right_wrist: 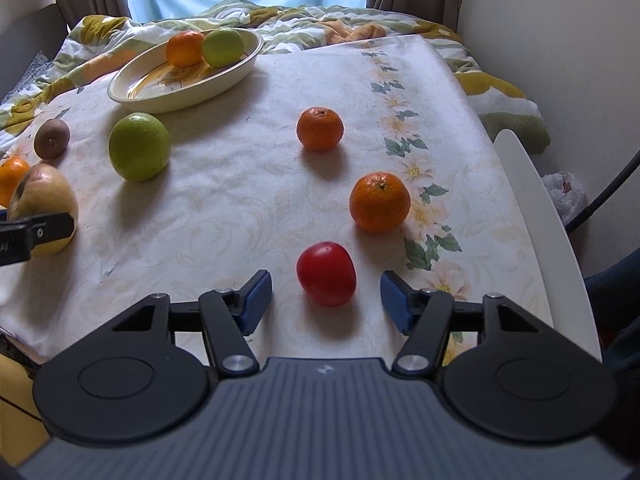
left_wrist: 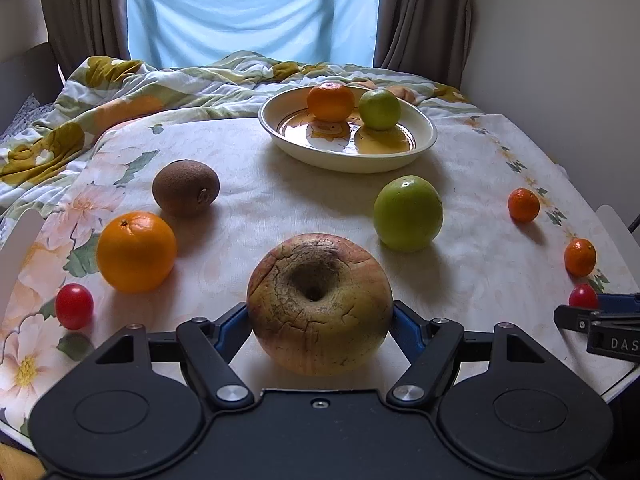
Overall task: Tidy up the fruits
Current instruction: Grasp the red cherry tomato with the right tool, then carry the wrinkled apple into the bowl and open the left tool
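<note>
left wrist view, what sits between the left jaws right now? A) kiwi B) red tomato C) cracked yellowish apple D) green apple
C: the cracked yellowish apple sits between the blue pads of the left gripper, which touch it on both sides; the kiwi and green apple lie apart on the tablecloth.

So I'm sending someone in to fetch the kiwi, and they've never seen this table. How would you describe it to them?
Start at the cream bowl at the table's far side. Nearer and to its left lies the kiwi, just beyond the big orange. It is the only brown, fuzzy fruit there.
</note>
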The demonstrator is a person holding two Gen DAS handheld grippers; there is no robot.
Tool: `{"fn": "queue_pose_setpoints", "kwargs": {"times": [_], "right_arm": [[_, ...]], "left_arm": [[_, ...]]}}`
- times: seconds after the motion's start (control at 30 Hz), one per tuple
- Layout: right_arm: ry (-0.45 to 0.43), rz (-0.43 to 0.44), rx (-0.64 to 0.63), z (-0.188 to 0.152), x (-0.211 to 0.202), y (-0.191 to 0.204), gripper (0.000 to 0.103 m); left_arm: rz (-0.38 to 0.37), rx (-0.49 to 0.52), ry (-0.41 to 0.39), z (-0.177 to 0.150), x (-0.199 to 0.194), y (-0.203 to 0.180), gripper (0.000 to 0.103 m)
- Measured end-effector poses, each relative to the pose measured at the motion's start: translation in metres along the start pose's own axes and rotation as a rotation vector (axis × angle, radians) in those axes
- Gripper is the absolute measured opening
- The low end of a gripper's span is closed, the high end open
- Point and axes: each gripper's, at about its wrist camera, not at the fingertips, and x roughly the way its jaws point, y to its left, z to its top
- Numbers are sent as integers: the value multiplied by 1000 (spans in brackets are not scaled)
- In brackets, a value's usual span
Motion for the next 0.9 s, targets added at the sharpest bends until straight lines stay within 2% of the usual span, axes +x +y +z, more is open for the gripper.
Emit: {"fn": "queue_pose_setpoints", "kwargs": {"times": [0.07,0.17,0.23,0.3,0.9], "right_arm": [[-5,6,-6,2,1,0,73],[-10,16,-15,4,2,2,66],[-12,19,-27,5,2,4,52],[-14,24,-36,6,3,5,46],[-11,107,-93,23,-16,13,45]], "left_arm": [[0,-4,2,-1,-1,0,78],[0,-14,1,-4,-3,0,78],[0,-19,1,-5,-5,1,78],[2,-22,3,-5,-6,1,78],[18,-78,-20,2,-41,-10,78]]}}
